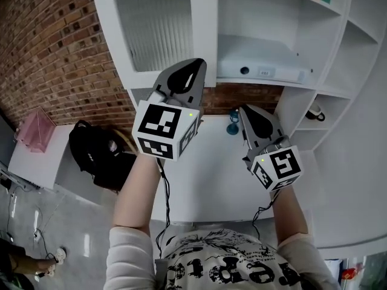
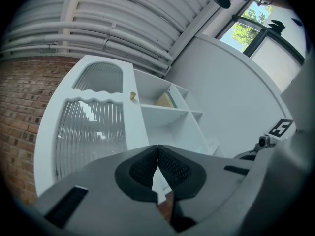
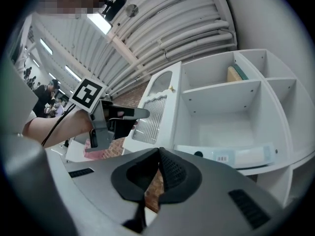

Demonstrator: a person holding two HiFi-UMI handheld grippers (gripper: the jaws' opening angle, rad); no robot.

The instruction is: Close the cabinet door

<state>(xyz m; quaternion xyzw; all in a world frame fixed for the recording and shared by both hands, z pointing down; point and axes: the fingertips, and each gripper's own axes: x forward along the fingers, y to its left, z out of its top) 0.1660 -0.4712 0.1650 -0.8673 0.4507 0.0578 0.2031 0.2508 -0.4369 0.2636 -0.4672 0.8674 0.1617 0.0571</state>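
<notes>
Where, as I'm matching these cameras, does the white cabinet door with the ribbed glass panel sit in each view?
Head view: white ribbed-glass cabinet door, upper left.
Left gripper view: the door fills the left half.
Right gripper view: the door is small, just left of centre.
Shared landmark: the white open shelf unit directly right of the door in all three views.
</notes>
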